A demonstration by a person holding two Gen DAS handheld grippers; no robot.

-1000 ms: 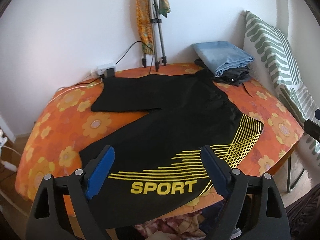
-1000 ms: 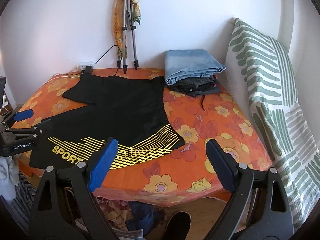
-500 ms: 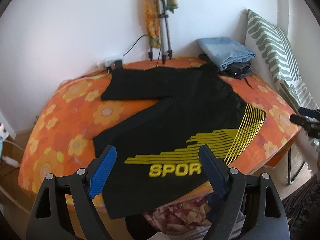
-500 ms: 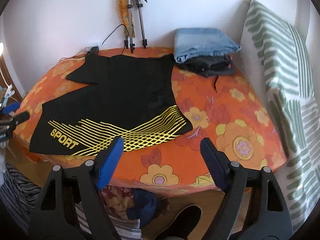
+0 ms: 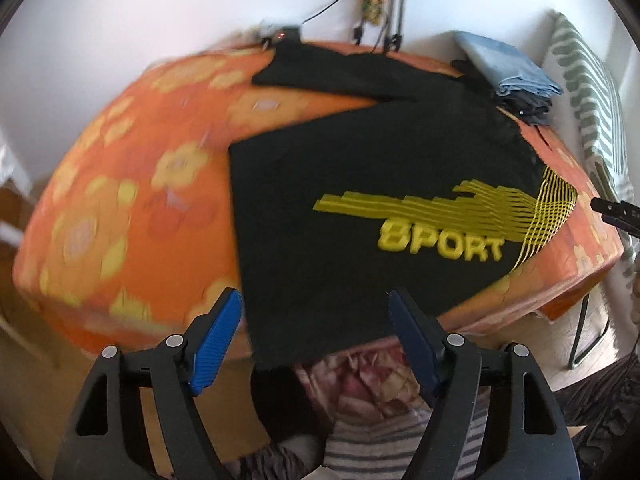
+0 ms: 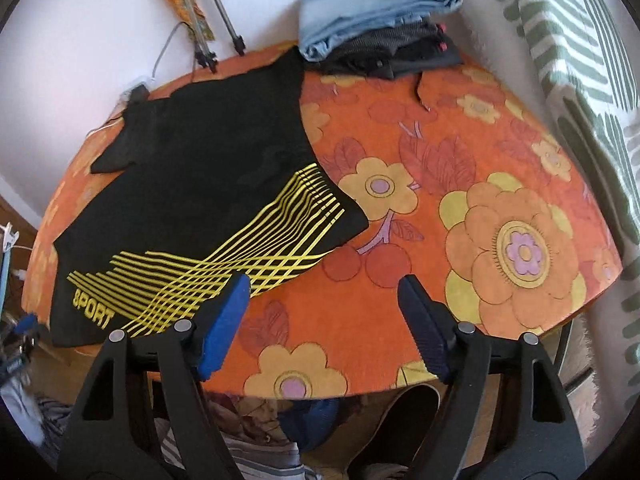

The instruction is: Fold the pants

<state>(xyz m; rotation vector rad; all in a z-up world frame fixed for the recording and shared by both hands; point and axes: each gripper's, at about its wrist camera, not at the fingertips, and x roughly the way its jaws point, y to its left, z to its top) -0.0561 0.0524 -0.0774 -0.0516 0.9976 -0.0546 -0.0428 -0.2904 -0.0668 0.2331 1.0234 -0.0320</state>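
**Black pants spread flat on the flowered table, both tongs released**

The black pants (image 5: 360,208) are laid flat across the left part of the orange flowered tablecloth (image 6: 460,208), with one leg hem draped over the near table edge and the other leg reaching toward the wall. The yellow stripes and "SPORT" print are seen facing up. The right part of the cloth is left bare as far as the striped cushion (image 6: 568,32). A stack of folded clothes (image 6: 372,16) is set at the far edge, just beside the waistband corner. The left tongs (image 5: 314,334) are held wide apart over the hanging hem, nothing gripped. The right tongs (image 6: 324,320) are likewise spread wide above the near edge, beside the striped corner, with nothing gripped.
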